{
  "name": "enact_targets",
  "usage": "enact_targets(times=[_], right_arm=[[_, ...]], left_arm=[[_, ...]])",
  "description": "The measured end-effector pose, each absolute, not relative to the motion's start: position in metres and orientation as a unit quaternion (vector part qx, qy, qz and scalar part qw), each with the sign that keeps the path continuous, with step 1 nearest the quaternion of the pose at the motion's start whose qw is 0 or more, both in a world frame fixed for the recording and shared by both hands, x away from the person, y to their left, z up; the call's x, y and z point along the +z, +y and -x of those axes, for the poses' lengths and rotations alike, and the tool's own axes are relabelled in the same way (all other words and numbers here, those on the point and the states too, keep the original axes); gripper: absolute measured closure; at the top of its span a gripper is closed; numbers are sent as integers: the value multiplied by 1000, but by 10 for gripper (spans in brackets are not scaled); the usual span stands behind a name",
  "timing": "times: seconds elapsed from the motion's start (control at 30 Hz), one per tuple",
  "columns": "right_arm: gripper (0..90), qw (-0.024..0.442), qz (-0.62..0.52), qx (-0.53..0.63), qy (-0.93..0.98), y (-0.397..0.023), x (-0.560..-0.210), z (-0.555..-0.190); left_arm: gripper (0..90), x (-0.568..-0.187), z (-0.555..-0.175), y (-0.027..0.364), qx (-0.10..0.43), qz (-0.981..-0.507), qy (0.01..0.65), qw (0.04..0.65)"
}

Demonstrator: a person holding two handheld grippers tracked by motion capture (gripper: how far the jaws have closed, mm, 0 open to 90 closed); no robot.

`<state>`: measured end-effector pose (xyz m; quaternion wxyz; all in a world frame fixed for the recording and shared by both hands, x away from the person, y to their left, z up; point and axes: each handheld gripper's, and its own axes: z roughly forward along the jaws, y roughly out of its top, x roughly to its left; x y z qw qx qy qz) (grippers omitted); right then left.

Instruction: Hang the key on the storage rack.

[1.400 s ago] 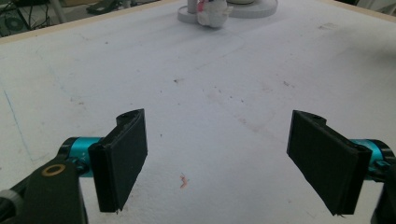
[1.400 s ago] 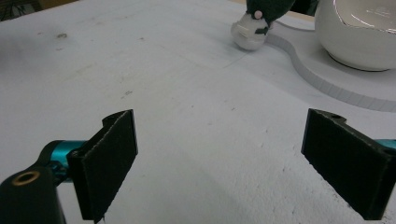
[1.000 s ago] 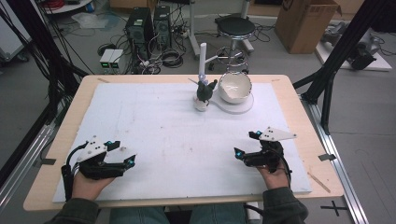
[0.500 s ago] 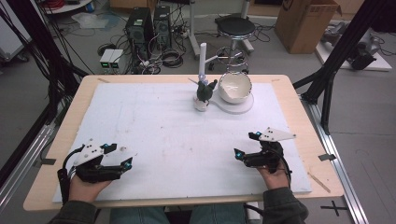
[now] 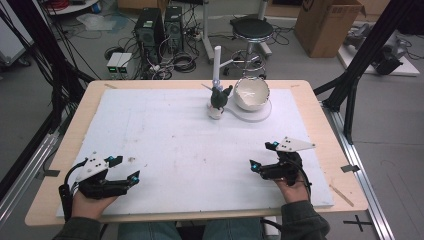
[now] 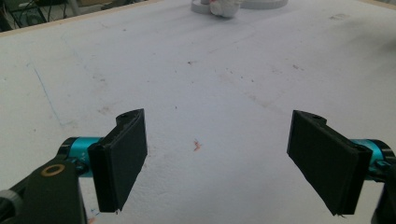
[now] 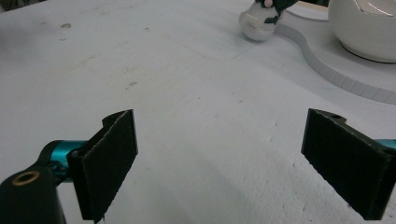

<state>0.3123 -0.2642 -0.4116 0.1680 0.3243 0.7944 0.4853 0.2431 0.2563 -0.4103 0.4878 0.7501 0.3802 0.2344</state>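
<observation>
Since 1 s ago the left gripper (image 5: 125,169) has been drawn back twd the near-left table edge; right gripper (image 5: 262,155) unmoved. Both sets of jaws are spread wide, nothing held. The small white-and-dark-green figurine (image 5: 218,101) stands far-centre, just beside the white ceramic bowl (image 5: 251,93). Risk: figurine may be toppled if approached too fast, being top-heavy.

Glossy ceramic-looking white bowl (image 5: 251,93) on a matt, scuffed white sheet (image 5: 165,145) — wooden table (image 5: 345,165) edges.

A wooden tabletop (image 5: 320,107) carries a white foam sheet (image 5: 165,140), and at that sheet's far edge a white base plate (image 5: 255,114) lies under a white bowl (image 5: 251,93), a small dark-topped figure (image 5: 218,100) just beside the bowl.
</observation>
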Motion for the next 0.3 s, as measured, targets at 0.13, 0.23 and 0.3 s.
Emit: enact_targets(times=[0.13,0.23,0.3], right_arm=[[99,169,-324,484,795,-264,-412,-312],[99,167,-321,484,796,-263,-413,-312],[99,166,-323,482,797,-263,-413,-312]], left_arm=[[204,-411,-243,257,237,-750,381,487],[204,-411,-244,256,236,-748,382,488],[204,-412,-245,256,236,-747,383,490]])
